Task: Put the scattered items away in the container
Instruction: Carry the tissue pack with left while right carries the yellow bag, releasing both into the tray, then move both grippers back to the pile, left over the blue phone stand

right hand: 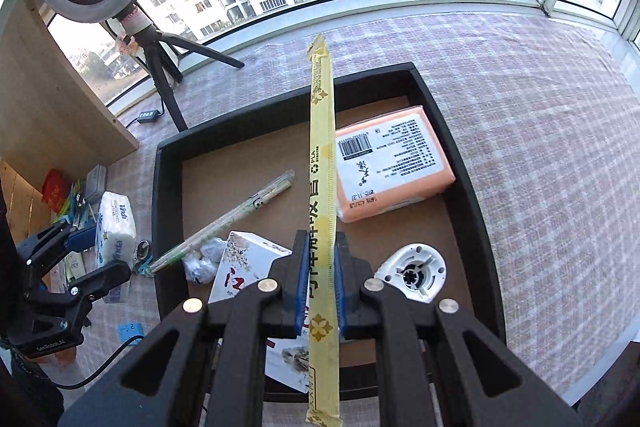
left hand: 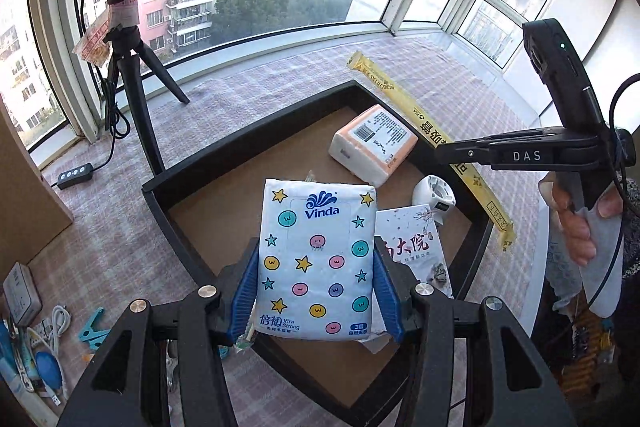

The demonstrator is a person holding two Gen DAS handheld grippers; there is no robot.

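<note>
Carrying two finds toward the black tray [right hand: 170, 195]: left gripper [left hand: 316, 291], jaws clamped on the white Vinda tissue pack [left hand: 316, 259]; right gripper [right hand: 320, 287], jaws pinched on the long yellow sleeve [right hand: 322, 187]. Best lowered over bare cardboard floor before release, the sleeve laid flat along a wall. Already inside the tray: orange tissue pack [right hand: 392, 167], wrapped chopsticks [right hand: 224, 223], white round device [right hand: 412, 271], printed booklet [right hand: 244, 267], crumpled wrapper [right hand: 204, 263].

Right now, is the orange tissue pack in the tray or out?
In. The orange tissue pack lies flat on the brown floor of the black tray, inside its walls, near the far right corner.
</note>
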